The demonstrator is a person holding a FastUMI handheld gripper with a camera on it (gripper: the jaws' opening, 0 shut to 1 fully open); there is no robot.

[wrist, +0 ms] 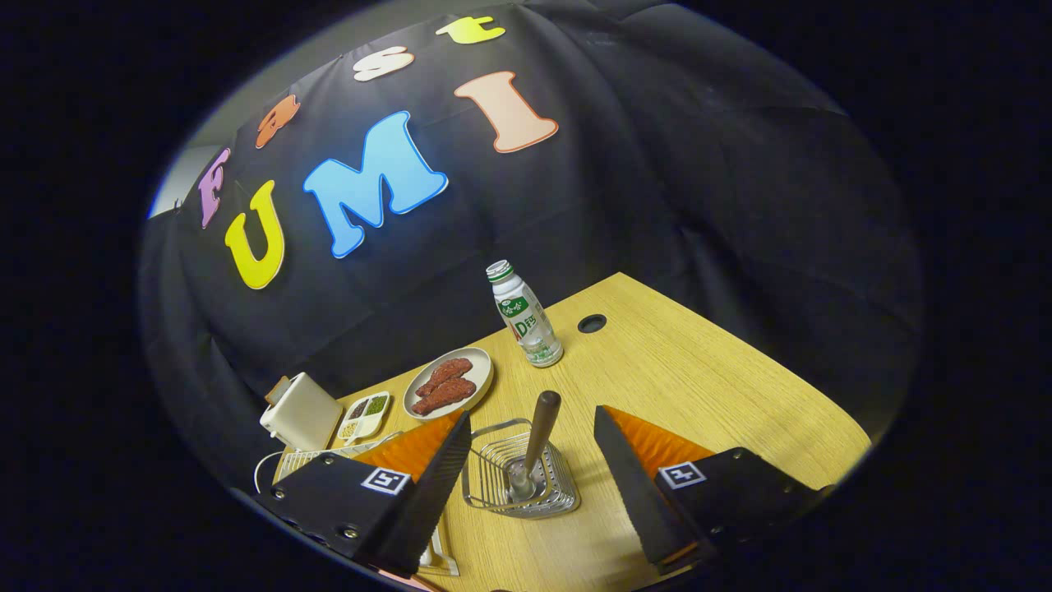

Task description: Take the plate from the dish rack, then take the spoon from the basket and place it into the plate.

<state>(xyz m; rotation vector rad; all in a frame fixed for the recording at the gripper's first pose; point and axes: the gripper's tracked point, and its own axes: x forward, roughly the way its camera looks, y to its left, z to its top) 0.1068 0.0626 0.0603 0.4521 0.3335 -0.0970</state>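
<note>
Gripper [532, 481] fingers are spread wide apart, holding nothing, with the wire basket [519, 481] sitting right between them on the wooden table [699, 395]. Spoon [536, 440] stands in the basket, brown handle sticking up. Beyond that: a plate of reddish food [449, 382], a plastic bottle [526, 316] whose green label I can't read, a small divided dish [365, 413] and a white box [301, 411].

Not much to read here tbh. The bottle [528, 319] out beyond the fingers has a green-and-white label, but the print is too small and warped to make out. The gripper [532, 413], fingers spread wide either side of the basket [485, 487], has a square black-and-white marker [386, 481] on each side. They're just patterns, no words.
</note>
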